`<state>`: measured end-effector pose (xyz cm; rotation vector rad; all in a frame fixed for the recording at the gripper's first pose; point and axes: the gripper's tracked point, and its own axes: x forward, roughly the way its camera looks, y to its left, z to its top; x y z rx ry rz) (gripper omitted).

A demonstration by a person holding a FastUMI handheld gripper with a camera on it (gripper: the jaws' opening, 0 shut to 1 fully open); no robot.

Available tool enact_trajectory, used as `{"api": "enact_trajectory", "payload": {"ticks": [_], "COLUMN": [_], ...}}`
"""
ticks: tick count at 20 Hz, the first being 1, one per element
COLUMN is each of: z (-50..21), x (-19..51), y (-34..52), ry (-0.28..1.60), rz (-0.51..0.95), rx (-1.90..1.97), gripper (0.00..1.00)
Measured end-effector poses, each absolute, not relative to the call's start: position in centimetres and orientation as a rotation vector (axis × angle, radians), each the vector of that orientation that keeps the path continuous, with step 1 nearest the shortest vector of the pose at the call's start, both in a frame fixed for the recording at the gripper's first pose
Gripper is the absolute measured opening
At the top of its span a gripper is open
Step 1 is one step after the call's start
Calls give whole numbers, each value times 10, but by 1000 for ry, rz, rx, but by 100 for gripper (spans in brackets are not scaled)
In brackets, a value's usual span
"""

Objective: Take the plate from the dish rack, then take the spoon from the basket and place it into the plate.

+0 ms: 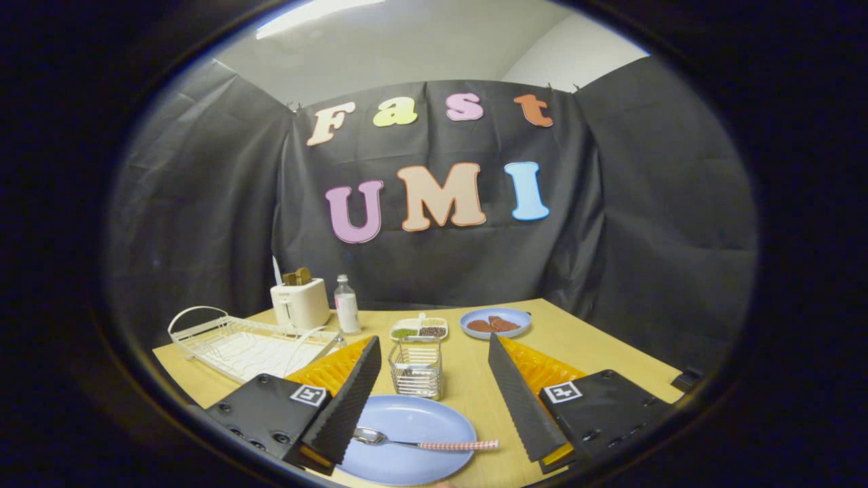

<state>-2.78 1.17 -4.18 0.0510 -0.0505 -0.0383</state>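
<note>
jaws wide apart, spoon (424,442) on plate (413,420), bowl half hidden

1. Black cloth (434,264) hangs as the booth's wall at the far side and wraps round to the left and right.
2. Above it, a pale ceiling (407,61) carries a bright strip light (312,17), far left.
3. A light wooden table (583,346) fills the near ground, its far edge meeting the cloth.

Mock kitchen booth, black cloth wall (203,224), toaster (300,303), dish rack (244,346) on table (597,346)
</note>
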Motion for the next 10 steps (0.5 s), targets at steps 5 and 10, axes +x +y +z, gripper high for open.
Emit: {"api": "enact_trajectory", "payload": {"ticks": [5, 10], "z": [-21, -21], "x": [-28, -30], "y": [11, 7], "ry": [-66, -59], "rz": [-35, -34], "rx": [64, 52], "gripper": [99, 99]}}
